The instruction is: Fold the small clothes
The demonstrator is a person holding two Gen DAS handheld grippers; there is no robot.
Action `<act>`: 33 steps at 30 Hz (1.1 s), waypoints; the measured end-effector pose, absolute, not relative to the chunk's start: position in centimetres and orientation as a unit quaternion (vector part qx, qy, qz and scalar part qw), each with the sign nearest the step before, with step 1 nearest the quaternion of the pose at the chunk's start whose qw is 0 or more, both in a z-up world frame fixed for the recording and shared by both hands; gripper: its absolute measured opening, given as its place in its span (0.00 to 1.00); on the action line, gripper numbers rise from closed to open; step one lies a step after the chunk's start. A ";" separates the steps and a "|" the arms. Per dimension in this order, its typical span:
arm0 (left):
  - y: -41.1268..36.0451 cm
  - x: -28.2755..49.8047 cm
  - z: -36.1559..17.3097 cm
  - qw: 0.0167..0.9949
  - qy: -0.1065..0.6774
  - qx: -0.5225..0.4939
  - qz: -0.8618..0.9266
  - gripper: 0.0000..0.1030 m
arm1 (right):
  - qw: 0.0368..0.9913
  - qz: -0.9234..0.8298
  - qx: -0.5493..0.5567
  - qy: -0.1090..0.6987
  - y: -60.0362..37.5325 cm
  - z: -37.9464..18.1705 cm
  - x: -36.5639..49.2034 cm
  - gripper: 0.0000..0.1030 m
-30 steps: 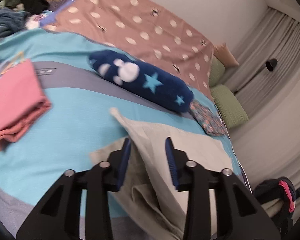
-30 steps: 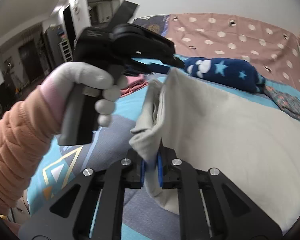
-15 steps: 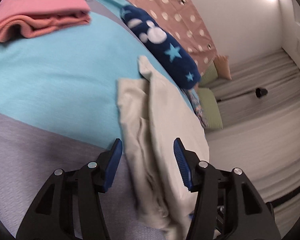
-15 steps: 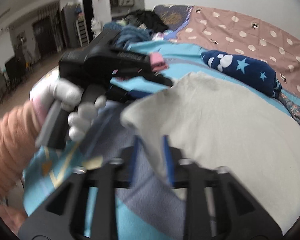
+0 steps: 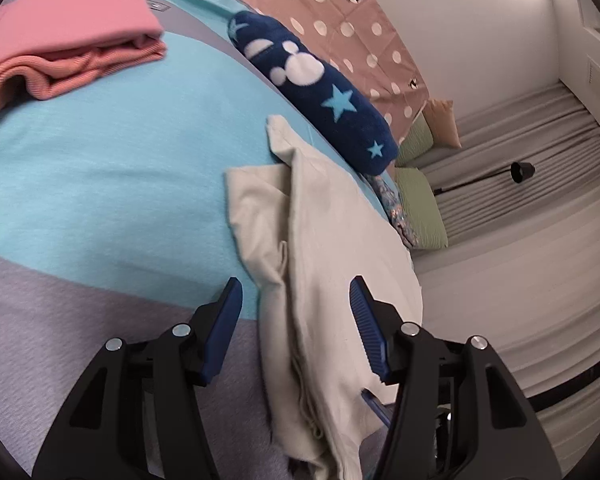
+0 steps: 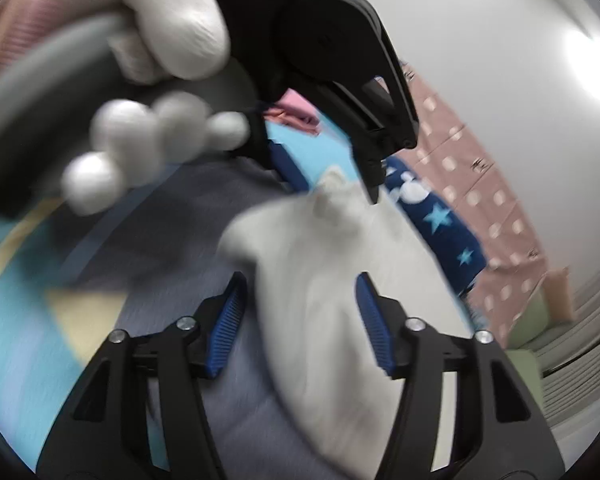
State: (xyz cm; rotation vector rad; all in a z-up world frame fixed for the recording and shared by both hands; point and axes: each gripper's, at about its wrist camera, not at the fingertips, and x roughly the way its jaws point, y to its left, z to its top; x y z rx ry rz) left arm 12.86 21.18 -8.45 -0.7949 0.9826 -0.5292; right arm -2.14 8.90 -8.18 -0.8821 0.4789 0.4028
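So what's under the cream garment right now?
The cream garment lies on the blue and grey bedspread, folded over itself, a lower layer showing at its left edge. Anything beneath the folds is covered.

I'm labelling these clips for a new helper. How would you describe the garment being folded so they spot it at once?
Start at the bed with its turquoise and grey cover. Beside the navy star-patterned roll lies a cream garment, partly folded, between the open left gripper fingers. It is the only pale, plain piece; the folded pink clothes lie apart.
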 end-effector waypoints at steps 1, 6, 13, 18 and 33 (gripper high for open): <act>21.6 12.7 -8.4 0.773 0.452 -0.372 -0.244 0.55 | 0.857 0.197 -0.420 0.224 9.2 -8.2 -2.1 0.23; 22.1 12.9 -9.1 0.740 0.469 -0.400 -0.270 0.66 | 0.892 0.215 -0.332 0.218 7.1 -5.6 -1.5 0.13; 19.9 16.2 -10.7 0.678 0.436 -0.496 -0.323 0.67 | 0.909 0.243 -0.206 0.269 3.9 -2.6 0.7 0.13; 17.9 18.5 -9.7 0.710 0.429 -0.467 -0.305 0.44 | 0.903 0.249 -0.213 0.278 4.4 -3.2 0.3 0.13; 12.8 19.9 -4.2 0.762 0.438 -0.366 -0.305 0.07 | 0.920 0.254 -0.109 0.276 -0.6 -0.3 0.0 0.11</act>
